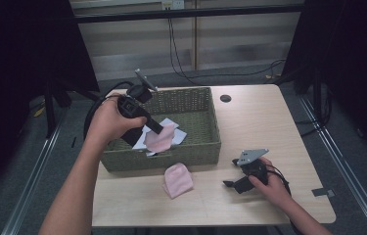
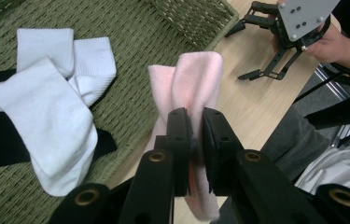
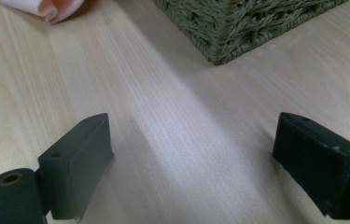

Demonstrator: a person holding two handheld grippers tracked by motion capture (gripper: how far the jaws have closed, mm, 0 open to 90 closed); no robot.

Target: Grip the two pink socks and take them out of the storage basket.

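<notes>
One camera sits high above my side and looks down on the whole table (image 1: 249, 122). My left camera is up close, looking down into the basket (image 2: 130, 28) and across at my right gripper (image 2: 275, 46). My right camera is low, looking along the table at the basket's corner.

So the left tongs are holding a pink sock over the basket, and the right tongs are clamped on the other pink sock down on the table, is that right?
Not quite. The right tongs are open and hold nothing, as the right gripper view shows; the other pink sock lies loose on the table. The rest holds: the left tongs are holding a pink sock over the basket.
</notes>
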